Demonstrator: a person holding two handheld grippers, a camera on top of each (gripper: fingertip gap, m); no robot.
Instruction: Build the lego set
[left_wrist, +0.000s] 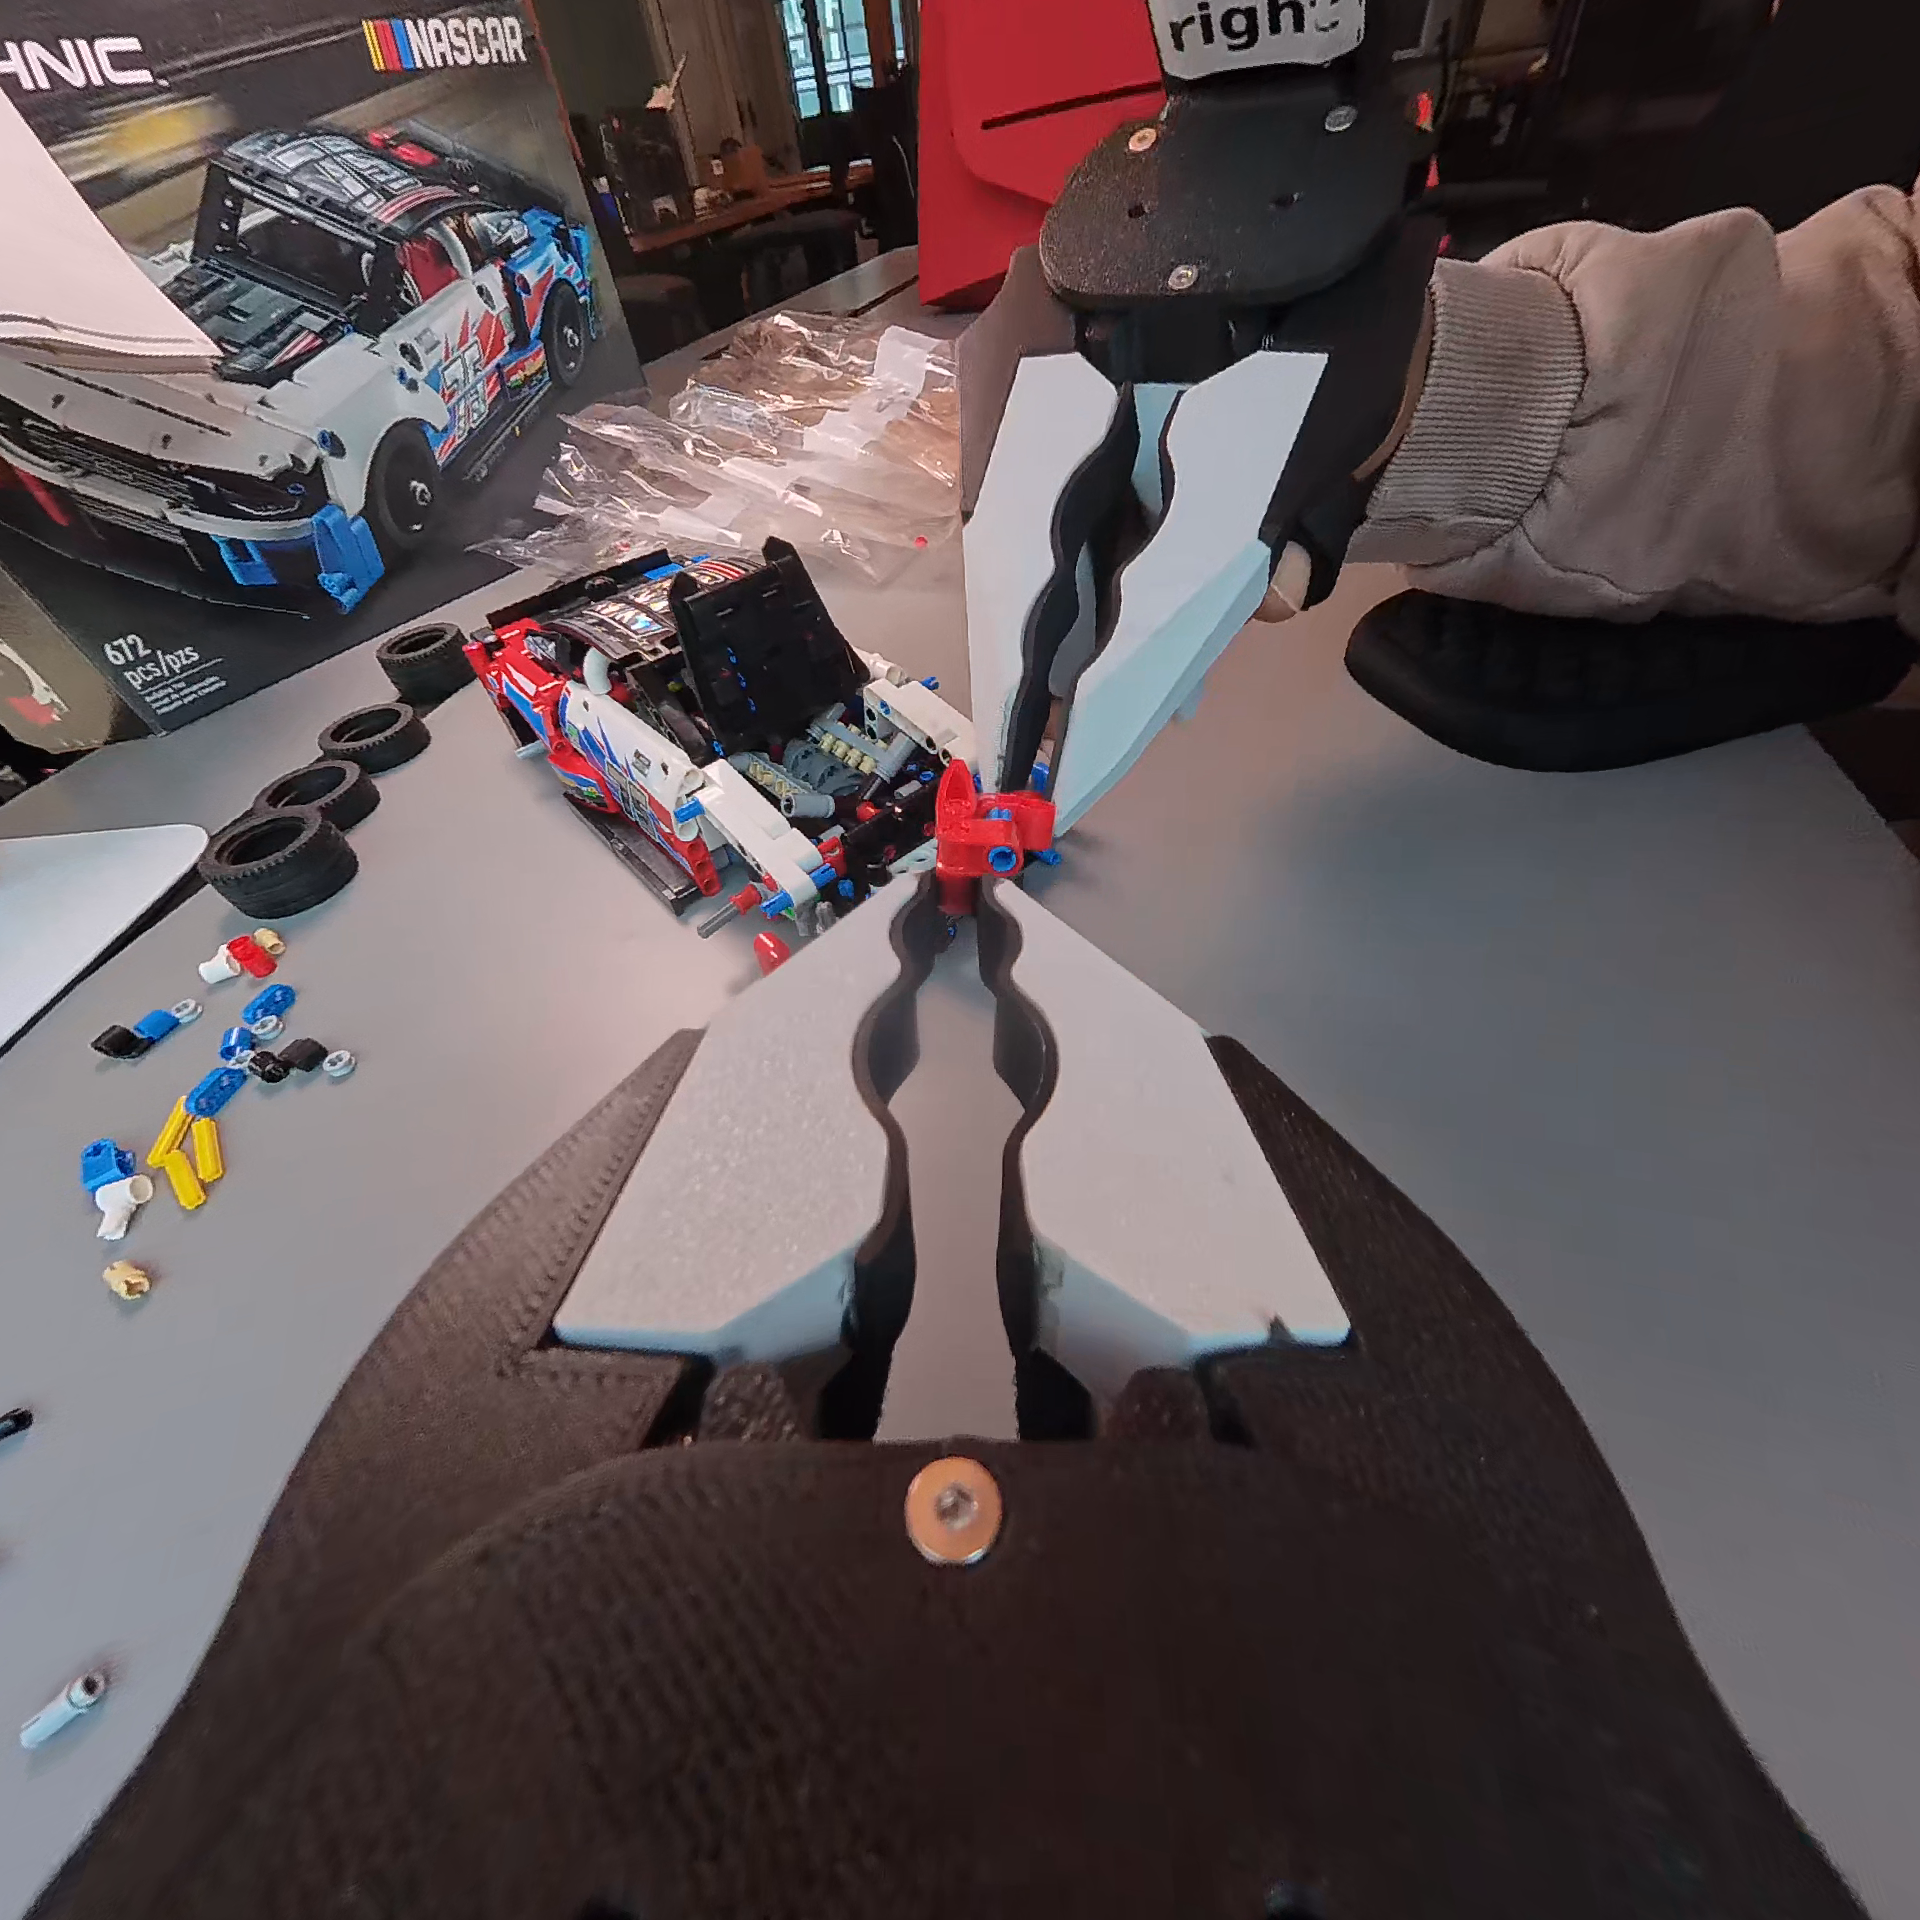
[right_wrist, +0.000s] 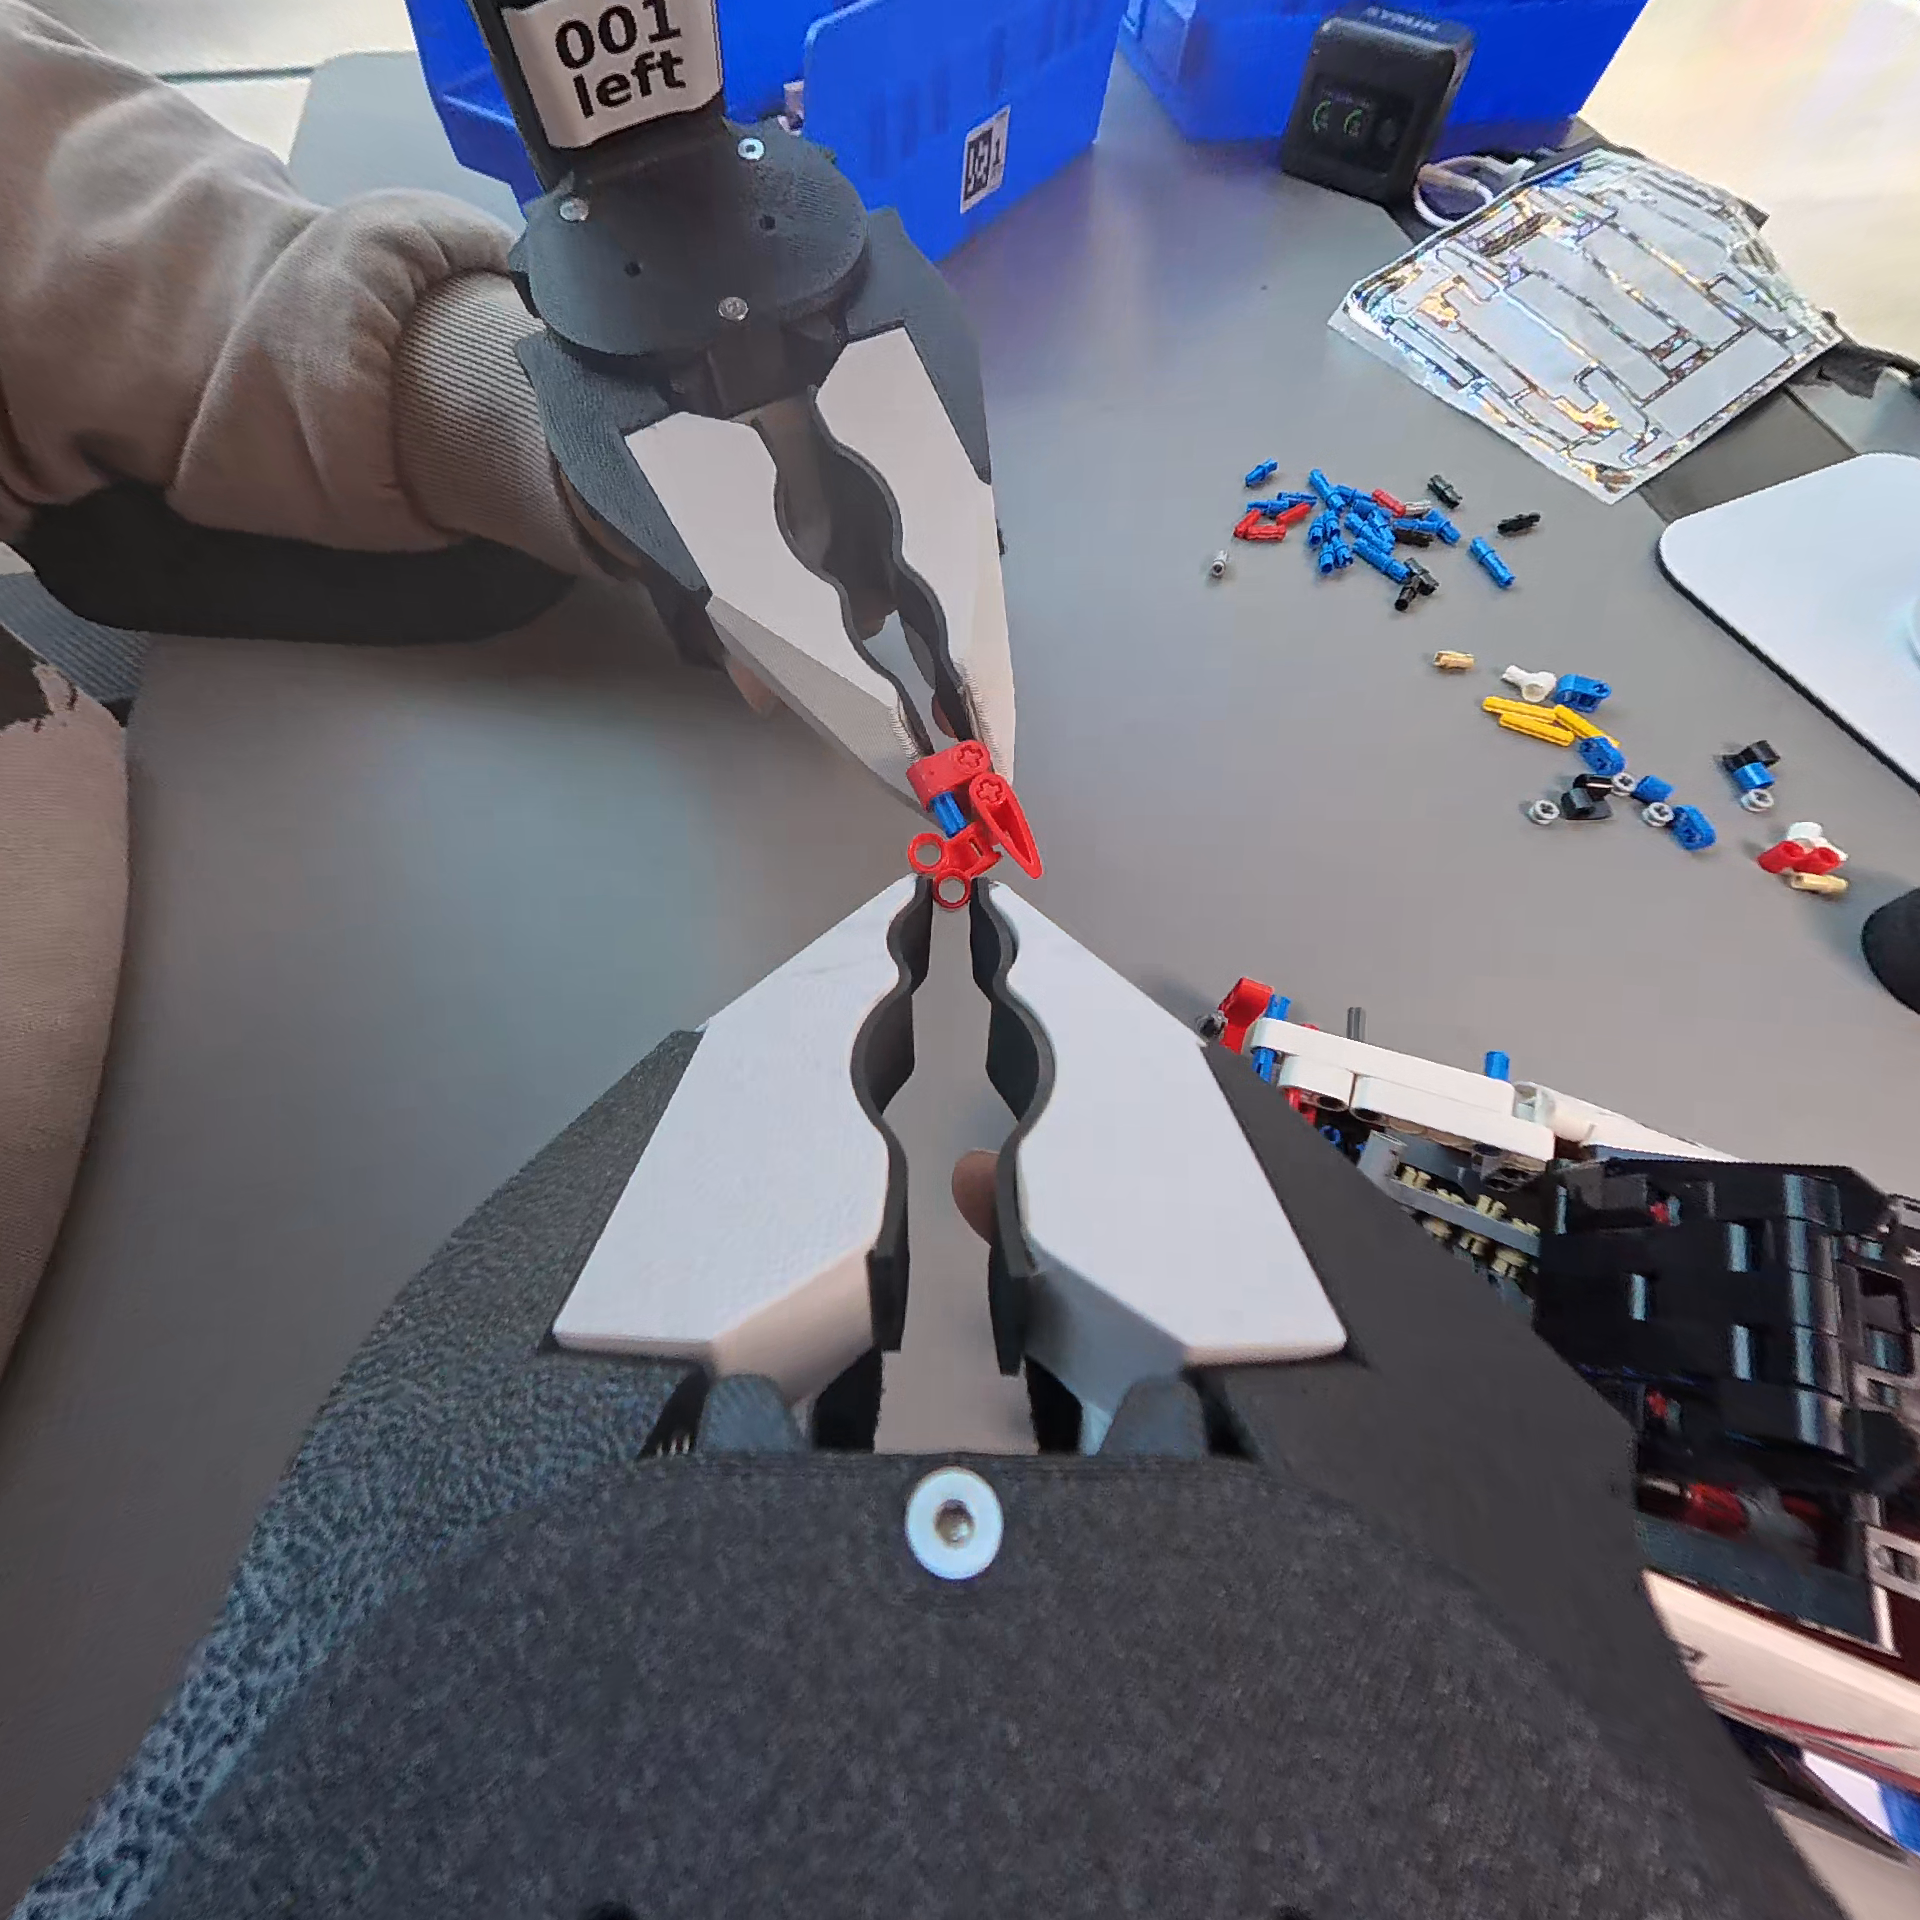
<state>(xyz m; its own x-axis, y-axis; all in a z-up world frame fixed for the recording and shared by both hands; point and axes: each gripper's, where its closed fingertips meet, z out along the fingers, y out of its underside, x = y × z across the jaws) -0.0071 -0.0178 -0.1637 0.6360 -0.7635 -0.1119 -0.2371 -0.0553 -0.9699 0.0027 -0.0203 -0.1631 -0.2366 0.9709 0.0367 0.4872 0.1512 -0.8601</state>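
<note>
Together, my two grippers pinch one small red sub-assembly (left_wrist: 982, 821) in mid-air above the grey table (left_wrist: 1455, 1039), so both ends stay steady while the parts press together. My left gripper (left_wrist: 951, 899) is closed on one end, my right gripper (right_wrist: 951, 894) on the other. To my left, the half-built car (left_wrist: 717, 727) waits beside four loose tyres (left_wrist: 278, 860). Far behind, crumpled clear bags (left_wrist: 790, 447) seem nearly empty.

Tyres (left_wrist: 312, 821) lie left of the car (left_wrist: 717, 727).
</note>
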